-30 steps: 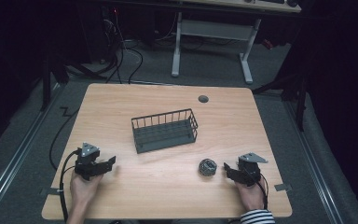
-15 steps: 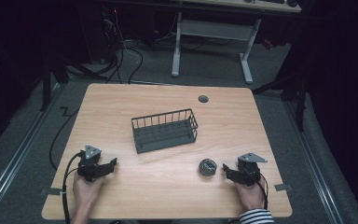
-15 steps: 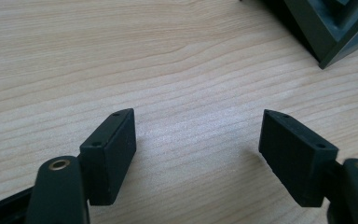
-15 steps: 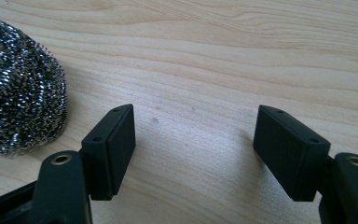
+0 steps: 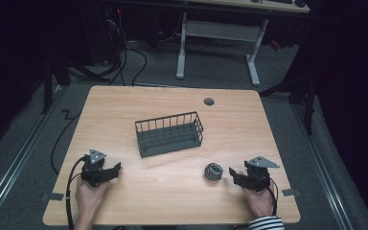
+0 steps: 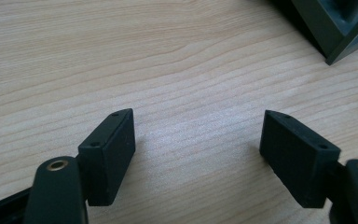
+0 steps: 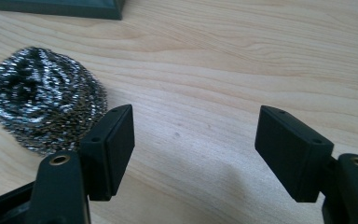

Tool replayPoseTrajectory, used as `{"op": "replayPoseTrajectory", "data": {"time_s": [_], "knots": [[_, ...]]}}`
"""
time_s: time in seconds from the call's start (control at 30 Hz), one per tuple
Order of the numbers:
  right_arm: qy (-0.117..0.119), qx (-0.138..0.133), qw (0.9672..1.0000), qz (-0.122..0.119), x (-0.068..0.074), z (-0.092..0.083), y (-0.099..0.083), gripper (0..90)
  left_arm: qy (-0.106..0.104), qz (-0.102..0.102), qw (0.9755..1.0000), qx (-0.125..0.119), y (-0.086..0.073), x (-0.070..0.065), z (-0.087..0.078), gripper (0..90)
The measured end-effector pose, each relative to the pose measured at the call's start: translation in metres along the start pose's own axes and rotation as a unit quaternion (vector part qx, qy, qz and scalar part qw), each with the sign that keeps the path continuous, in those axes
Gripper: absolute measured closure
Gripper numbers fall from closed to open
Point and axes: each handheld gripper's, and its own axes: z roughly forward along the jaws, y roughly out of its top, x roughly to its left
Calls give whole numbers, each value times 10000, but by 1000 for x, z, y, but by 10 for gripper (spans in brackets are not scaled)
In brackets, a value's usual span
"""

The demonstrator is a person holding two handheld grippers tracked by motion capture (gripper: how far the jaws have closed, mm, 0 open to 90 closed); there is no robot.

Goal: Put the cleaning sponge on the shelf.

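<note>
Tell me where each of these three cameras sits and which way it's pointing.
High view: above the person's side, looking forward and down on the table; shows both hands, left gripper, right gripper, wire basket, steel scourer.
Left gripper view: rides the left gripper, facing bare tabletop and a basket corner; open jaws, nothing between.
Right gripper view: rides the right gripper, jaws just opened, nothing between; scourer beside its left jaw.
Shared: the basket appears in all three; the scourer in the high and right gripper views.

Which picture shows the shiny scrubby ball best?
The right gripper view: the steel scrubber sits big and close there, wire coils clear, left of the tool's jaws. The high view shows it small, near the right tool. The left gripper view looks at bare table.
</note>
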Motion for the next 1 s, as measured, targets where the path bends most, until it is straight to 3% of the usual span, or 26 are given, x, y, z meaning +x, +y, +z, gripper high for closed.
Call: {"op": "replayPoseTrajectory", "data": {"time_s": [0.5, 0.77, 1.0], "knots": [[475, -223, 9982, -301, 18, -15, 15, 282, -10, 4, 10000, 12, 0, 0, 0, 261], [815, -193, 9952, -497, 33, -13, 23, 272, -12, 4, 10000, 14, 0, 0, 0, 258], [967, -140, 9934, -600, 44, -7, 27, 270, -12, 1, 10000, 16, 0, 0, 0, 257]]}}
